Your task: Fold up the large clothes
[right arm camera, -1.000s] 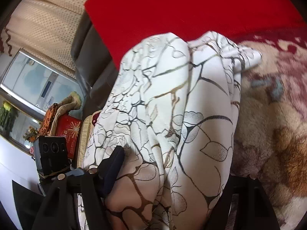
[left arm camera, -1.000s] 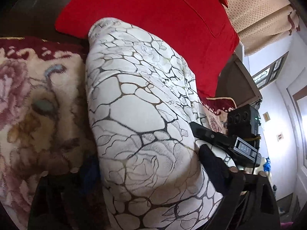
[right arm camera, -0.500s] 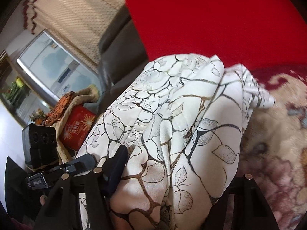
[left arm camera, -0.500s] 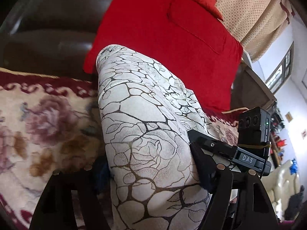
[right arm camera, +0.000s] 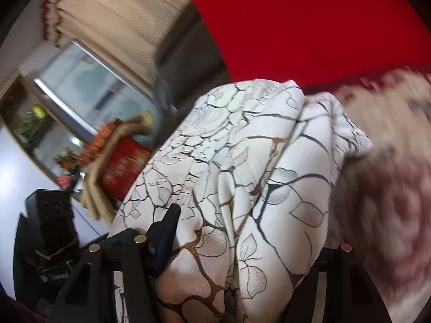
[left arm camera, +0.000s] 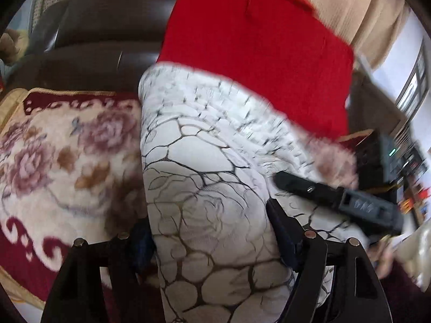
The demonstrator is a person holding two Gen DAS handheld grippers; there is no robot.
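Left wrist: fingers (left arm camera: 282, 239) clamp garment (left arm camera: 210, 202) between them | right fingers (right arm camera: 167, 231) likewise

Over the last second you have lifted the white patterned garment (left arm camera: 204, 210) up off the floral blanket (left arm camera: 62, 161), and both views have tilted upward with it. From your left gripper (left arm camera: 212, 242), more of the dark sofa back (left arm camera: 107, 35) now shows above the blanket's far edge. From your right gripper (right arm camera: 242, 242), the window (right arm camera: 89, 94) and the red box (right arm camera: 124, 164) have swung nearer the middle, and everything is now blurred.
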